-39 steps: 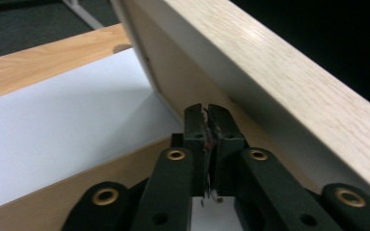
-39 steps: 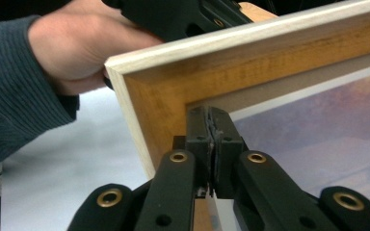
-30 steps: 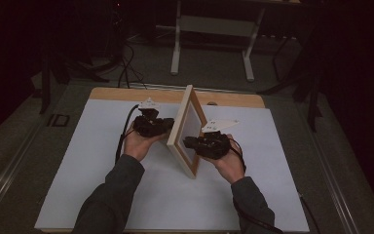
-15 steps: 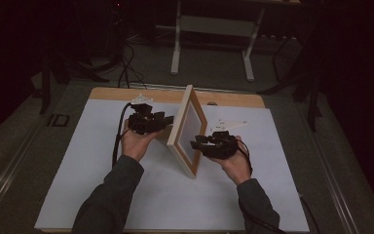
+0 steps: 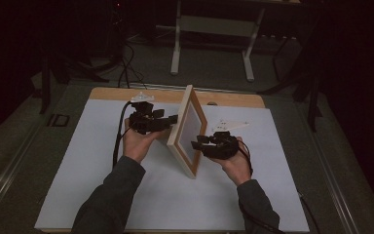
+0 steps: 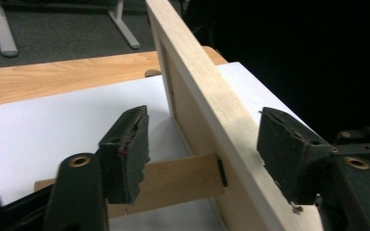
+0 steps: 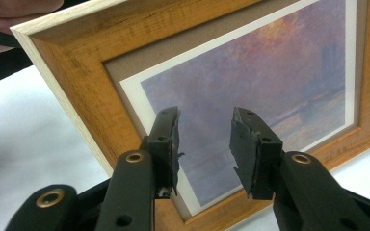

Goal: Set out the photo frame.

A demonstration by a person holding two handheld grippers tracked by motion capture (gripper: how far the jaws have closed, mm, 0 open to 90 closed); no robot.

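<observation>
Picture frame (image 5: 187, 129) stands mid-table on back strut (image 6: 183, 180); my left gripper (image 5: 173, 118) jaws just opened wide, straddling frame edge, not pressing; right gripper (image 5: 195, 145) part-open, just opened, empty, facing print, ready to steady.

Picture frame (image 7: 77, 91) is looking like wood, warm orange-brown grained face with a paler, smooth unfinished-looking outer edge; its back (image 6: 192, 120) and fold-out stand (image 6: 178, 180) are showing as flat tan board, matt. Print (image 7: 265, 91) inside is reading as paper with a white border and a brownish matt mount, faintly sheened. Left gripper (image 6: 202, 154) and right gripper (image 7: 204, 144) are showing black matt plastic bodies with brass-coloured rivets; pads (image 6: 127, 149) are looking rubbery, rough and chipped at the edges. Table (image 5: 102, 92) is showing light wood at the far edge under a smooth white matt sheet (image 5: 87, 165). Sleeve (image 5: 112, 200) is looking like dark cloth.
</observation>
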